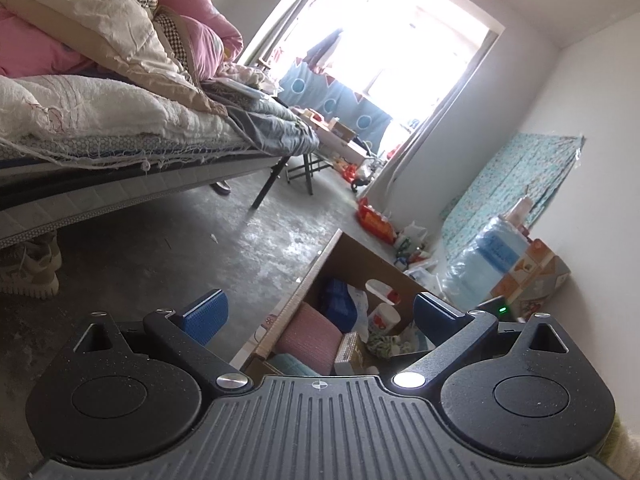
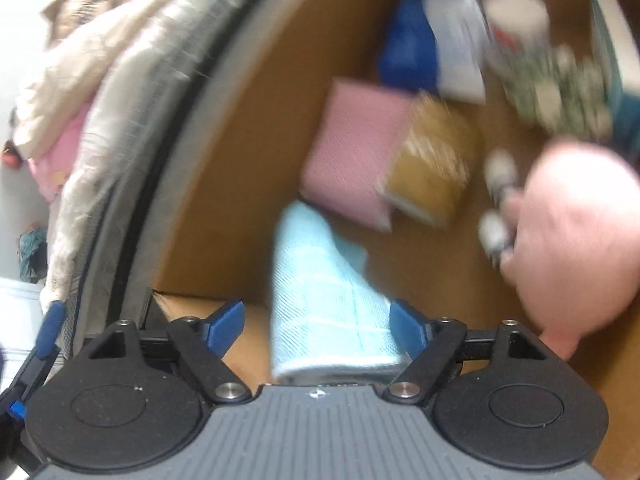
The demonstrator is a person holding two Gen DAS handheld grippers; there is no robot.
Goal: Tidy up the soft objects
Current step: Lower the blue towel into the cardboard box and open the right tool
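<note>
An open cardboard box (image 1: pixel 316 264) on the floor holds soft items. A folded pink cloth (image 1: pixel 308 340) leans inside it, and a light blue towel (image 1: pixel 292 364) lies just in front. My left gripper (image 1: pixel 320 316) hovers open over the box's near rim with nothing between its fingers. In the blurred right wrist view, my right gripper (image 2: pixel 316 324) is open inside the box (image 2: pixel 248 160). The light blue towel (image 2: pixel 320 280) lies between its fingers, close to the right pad and clear of the left one. Beyond it are the pink cloth (image 2: pixel 352 152) and a pale pink rounded soft thing (image 2: pixel 572 240).
The box also holds a golden carton (image 2: pixel 432 164), a blue and white packet (image 2: pixel 432 40) and a floral cloth (image 2: pixel 560 92). A bed piled with quilts (image 1: pixel 120 120) runs along the left, with a shoe (image 1: pixel 32 272) under it. Wrapped water jugs (image 1: pixel 488 260) stand by the right wall.
</note>
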